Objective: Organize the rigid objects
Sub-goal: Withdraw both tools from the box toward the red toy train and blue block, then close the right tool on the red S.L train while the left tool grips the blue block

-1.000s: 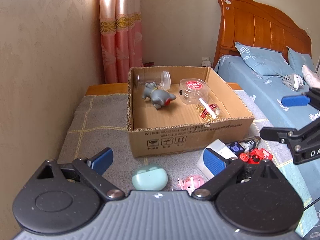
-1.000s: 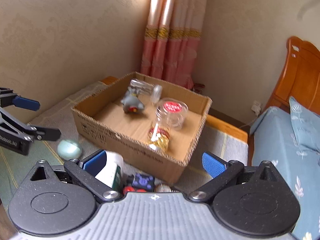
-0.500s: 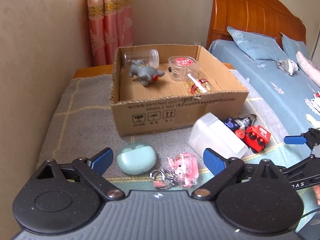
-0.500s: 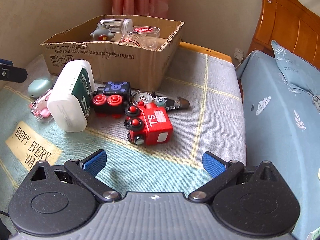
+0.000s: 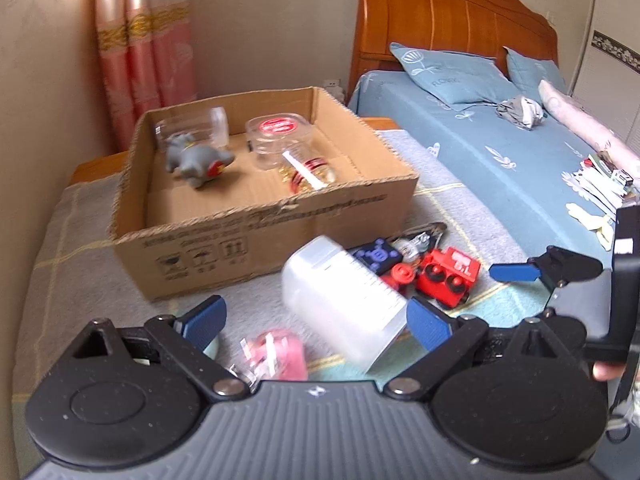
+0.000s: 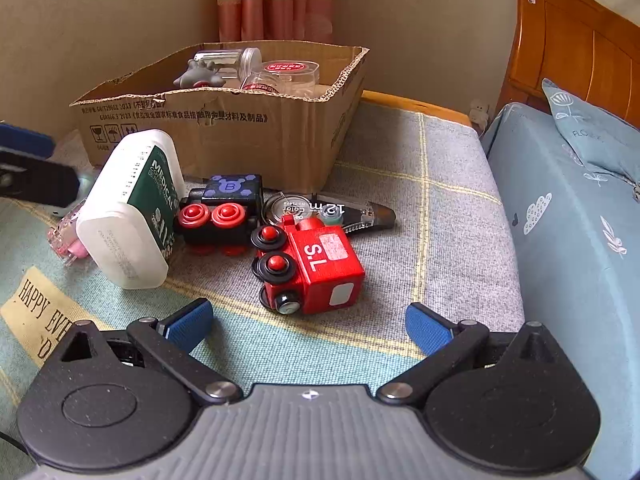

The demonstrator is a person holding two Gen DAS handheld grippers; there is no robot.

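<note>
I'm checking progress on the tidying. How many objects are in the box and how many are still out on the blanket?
In the cardboard box: 4
On the blanket: 6, counting a mint case nearly hidden behind the left gripper
Total: 10

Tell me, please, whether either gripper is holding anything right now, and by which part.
Nothing is held: the left gripper and right gripper both have open, empty jaws.

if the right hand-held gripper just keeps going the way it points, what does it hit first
Most likely the red toy train, which lies just ahead of the open right hand-held gripper, roughly centred between its fingers; depth is hard to judge.
</note>
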